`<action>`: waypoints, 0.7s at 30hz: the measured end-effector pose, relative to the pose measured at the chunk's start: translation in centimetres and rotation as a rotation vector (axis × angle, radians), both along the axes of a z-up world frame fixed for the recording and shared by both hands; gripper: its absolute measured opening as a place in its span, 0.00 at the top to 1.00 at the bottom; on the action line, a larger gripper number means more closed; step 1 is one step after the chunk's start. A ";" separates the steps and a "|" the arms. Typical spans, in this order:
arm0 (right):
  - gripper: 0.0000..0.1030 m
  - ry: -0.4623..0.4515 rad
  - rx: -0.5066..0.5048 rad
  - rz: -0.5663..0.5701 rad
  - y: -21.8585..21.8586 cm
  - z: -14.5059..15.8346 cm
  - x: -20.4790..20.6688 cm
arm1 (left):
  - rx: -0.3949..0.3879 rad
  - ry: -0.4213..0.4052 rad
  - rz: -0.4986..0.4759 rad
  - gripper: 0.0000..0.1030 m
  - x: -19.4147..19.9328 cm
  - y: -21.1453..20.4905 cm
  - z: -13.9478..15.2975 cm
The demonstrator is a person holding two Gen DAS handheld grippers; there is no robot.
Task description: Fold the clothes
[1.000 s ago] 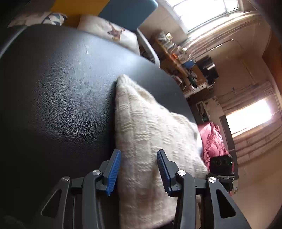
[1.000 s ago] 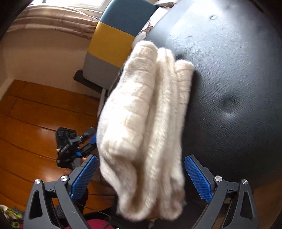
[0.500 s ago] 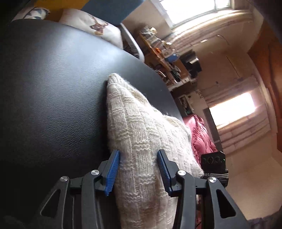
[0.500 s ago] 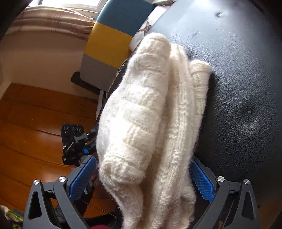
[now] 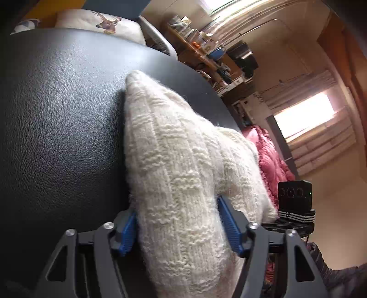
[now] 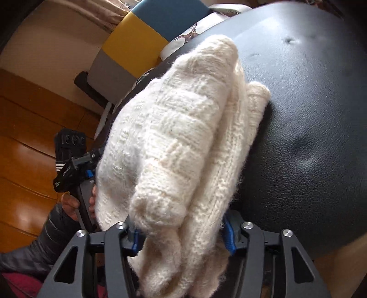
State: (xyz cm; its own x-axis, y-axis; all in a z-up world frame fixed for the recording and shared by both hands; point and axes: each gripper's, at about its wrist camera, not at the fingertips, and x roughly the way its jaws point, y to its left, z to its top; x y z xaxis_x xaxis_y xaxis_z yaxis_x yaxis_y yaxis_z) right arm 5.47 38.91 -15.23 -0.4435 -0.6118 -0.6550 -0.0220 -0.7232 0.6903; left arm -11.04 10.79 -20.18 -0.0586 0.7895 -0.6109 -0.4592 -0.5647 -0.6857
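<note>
Sweater (image 5: 183,174) bulk blocked everything ahead — left gripper (image 5: 179,229) and right gripper (image 6: 181,236) both clamped it; deer pillow (image 5: 101,23) beyond fingertips.

I'm seeing a black leather surface (image 5: 57,128) filling the foreground, a deer-print cushion (image 5: 101,25) behind it, a cluttered wooden shelf (image 5: 197,48) against the wall, bright windows (image 5: 302,114) beyond, glossy wooden floor (image 6: 25,142), and a blue-yellow-grey chair back (image 6: 142,39).

Home living room: deer cushion (image 5: 101,21), wood floor (image 6: 27,128), curtains (image 5: 321,142).
</note>
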 end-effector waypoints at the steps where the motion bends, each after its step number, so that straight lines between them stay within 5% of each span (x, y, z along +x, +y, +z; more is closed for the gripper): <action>1: 0.28 0.001 -0.048 0.000 0.8 -0.3 0.1 | -0.006 0.020 -0.007 0.48 0.4 0.1 0.3; 3: 0.03 0.024 -0.119 0.015 0.8 -0.4 0.3 | -0.025 0.060 -0.016 0.55 1.4 0.2 1.0; 5: 0.01 0.046 -0.060 0.056 -0.3 0.0 0.5 | -0.027 0.080 -0.008 0.58 2.3 0.1 1.5; 7: 0.10 0.046 0.082 0.070 -1.9 0.7 0.9 | -0.010 0.089 0.007 0.60 3.0 -0.2 1.9; 9: 0.40 0.051 0.160 0.049 -2.1 1.1 1.7 | 0.023 0.085 0.025 0.62 3.7 -0.6 1.9; 10: 0.45 0.051 0.134 0.035 -1.6 1.1 2.2 | 0.042 0.081 0.032 0.62 4.0 -0.8 1.9; 21: 0.52 0.203 0.105 -0.045 0.6 5.6 6.8 | 0.239 0.154 -0.078 0.62 3.8 2.4 7.9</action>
